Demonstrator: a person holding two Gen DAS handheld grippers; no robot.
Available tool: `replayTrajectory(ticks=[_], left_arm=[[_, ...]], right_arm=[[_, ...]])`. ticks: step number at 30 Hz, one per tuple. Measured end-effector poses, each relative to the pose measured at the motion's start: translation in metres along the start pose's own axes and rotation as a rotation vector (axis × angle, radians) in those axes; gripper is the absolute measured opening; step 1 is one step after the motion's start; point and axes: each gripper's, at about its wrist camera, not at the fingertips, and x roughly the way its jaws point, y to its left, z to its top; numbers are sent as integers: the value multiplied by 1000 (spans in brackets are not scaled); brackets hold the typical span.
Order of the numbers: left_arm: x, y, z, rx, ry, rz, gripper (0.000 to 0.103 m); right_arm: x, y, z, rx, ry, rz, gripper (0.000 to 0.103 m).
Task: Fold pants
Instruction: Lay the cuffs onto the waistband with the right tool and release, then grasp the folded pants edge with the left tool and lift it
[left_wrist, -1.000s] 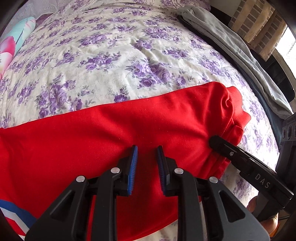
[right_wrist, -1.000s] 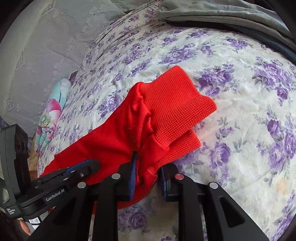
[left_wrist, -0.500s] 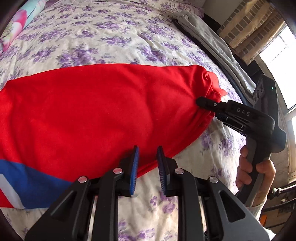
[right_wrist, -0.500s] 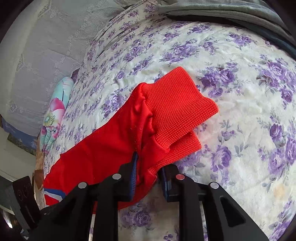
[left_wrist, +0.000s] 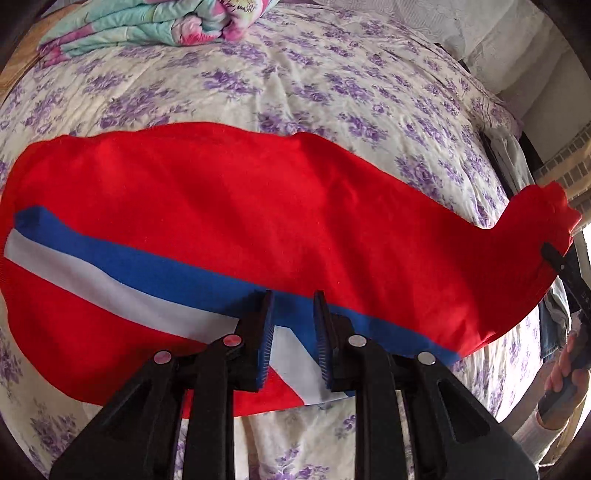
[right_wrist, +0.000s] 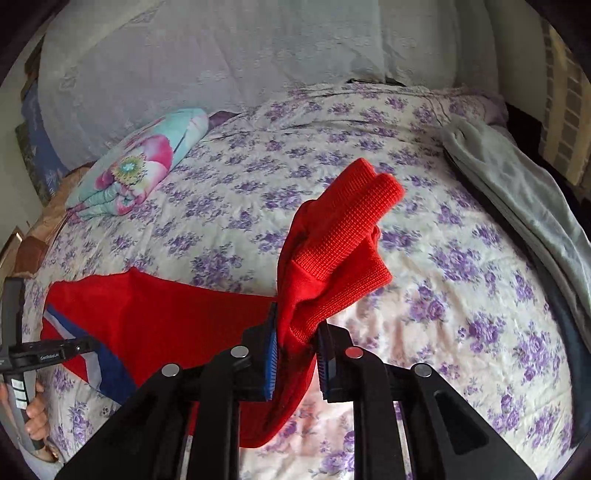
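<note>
red pants (left_wrist: 277, 206) lie stretched across the floral bedspread (left_wrist: 332, 85), blue and white side stripe (left_wrist: 155, 269) facing up. right gripper (right_wrist: 295, 354) is closing, ribbed cuffs (right_wrist: 343, 236) bunched between its jaws and lifted off the bed. left gripper (left_wrist: 291, 332) sits over the stripe with a narrow gap — nothing pinched. folded floral blanket (right_wrist: 136, 166) near the headboard end, grey garment (right_wrist: 524, 206) at the bed edge.
</note>
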Motion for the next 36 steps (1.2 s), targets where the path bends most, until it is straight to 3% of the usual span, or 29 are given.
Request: replayTrajectory(ticks=[4, 9, 12, 13, 14, 17, 19, 21, 22, 23, 26, 29, 32, 34, 36], left_arm=[[3, 8, -1, -18, 3, -42, 20], [5, 9, -2, -26, 5, -47, 19], [6, 8, -3, -16, 5, -45, 19], [7, 7, -2, -13, 5, -44, 19], [7, 7, -2, -12, 5, -45, 19], [8, 8, -1, -13, 5, -51, 19], [8, 9, -1, -13, 2, -56, 19], [9, 9, -1, -10, 0, -59, 20], [9, 9, -2, -9, -1, -60, 20], [9, 9, -2, -9, -1, -59, 20], [9, 9, -2, -8, 0, -57, 19], [8, 8, -2, 0, -2, -58, 19], [3, 4, -4, 20, -6, -73, 24], [-9, 0, -8, 32, -24, -136, 39], [-31, -1, -13, 37, -76, -179, 43]], right_arm=[[15, 80, -5, -241, 34, 41, 17], [79, 135, -48, -362, 259, 83, 20], [73, 152, -59, -462, 230, 39, 39], [69, 153, -58, -476, 240, 42, 57], [62, 152, -56, -462, 247, 67, 62], [43, 142, -41, -341, 291, 234, 62], [31, 134, -29, -270, 249, 284, 62], [29, 129, -19, -235, 190, 262, 52], [33, 126, -14, -206, 181, 260, 19], [39, 123, -11, -168, 184, 270, 1], [67, 121, -12, -124, 217, 272, 3], [104, 120, -29, -66, 312, 288, 0], [103, 121, -35, -64, 245, 277, 0], [103, 119, -37, -39, 232, 285, 0], [100, 117, -39, -29, 212, 292, 0]])
